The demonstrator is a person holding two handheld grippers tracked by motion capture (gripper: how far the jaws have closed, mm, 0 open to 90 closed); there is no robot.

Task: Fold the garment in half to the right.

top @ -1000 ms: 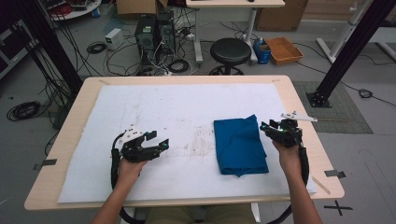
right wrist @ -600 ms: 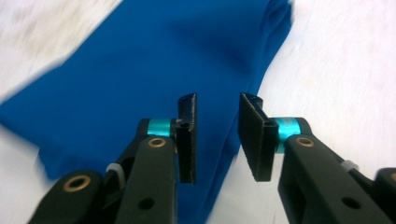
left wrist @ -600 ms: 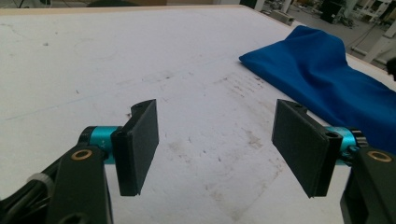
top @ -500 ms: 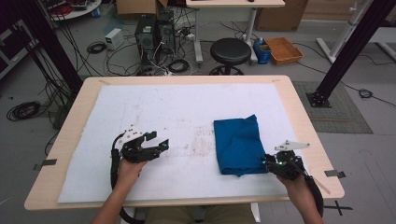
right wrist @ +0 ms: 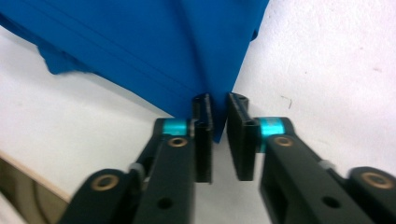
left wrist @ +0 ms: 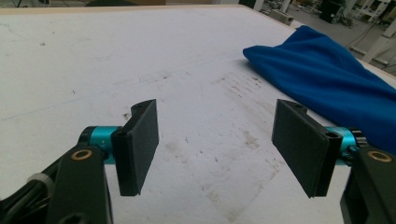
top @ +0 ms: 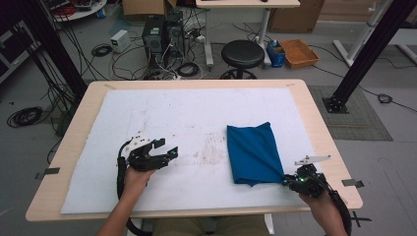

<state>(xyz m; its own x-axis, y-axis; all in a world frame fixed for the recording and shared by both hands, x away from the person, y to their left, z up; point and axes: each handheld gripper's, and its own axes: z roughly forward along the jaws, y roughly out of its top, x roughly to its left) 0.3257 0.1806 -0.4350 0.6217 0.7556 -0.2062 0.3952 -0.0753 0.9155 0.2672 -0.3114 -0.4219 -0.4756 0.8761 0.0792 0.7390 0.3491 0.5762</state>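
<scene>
A folded blue cloth [top: 253,152] lies on the right half of the white mat [top: 172,118]. My right gripper [top: 290,181] is at the cloth's near right corner [right wrist: 212,84]. Its jaws stand almost together with a narrow gap, and the corner's tip lies between them. They have just been opening a little. I cannot see the pads pressing on the fabric. My left gripper [top: 164,152] rests on the mat to the left, open and holding nothing. In the left gripper view the cloth [left wrist: 327,79] lies beyond its right jaw.
The mat covers a wooden table [top: 314,113] and carries grey smudges [top: 206,150] near its middle. The right gripper sits close to the table's front right edge. A stool [top: 242,51], computer towers and cables stand on the floor beyond the far edge.
My right hand has come back toward the near edge, from beside the cloth's right side to its near right corner. The left gripper and the cloth have stayed put.
</scene>
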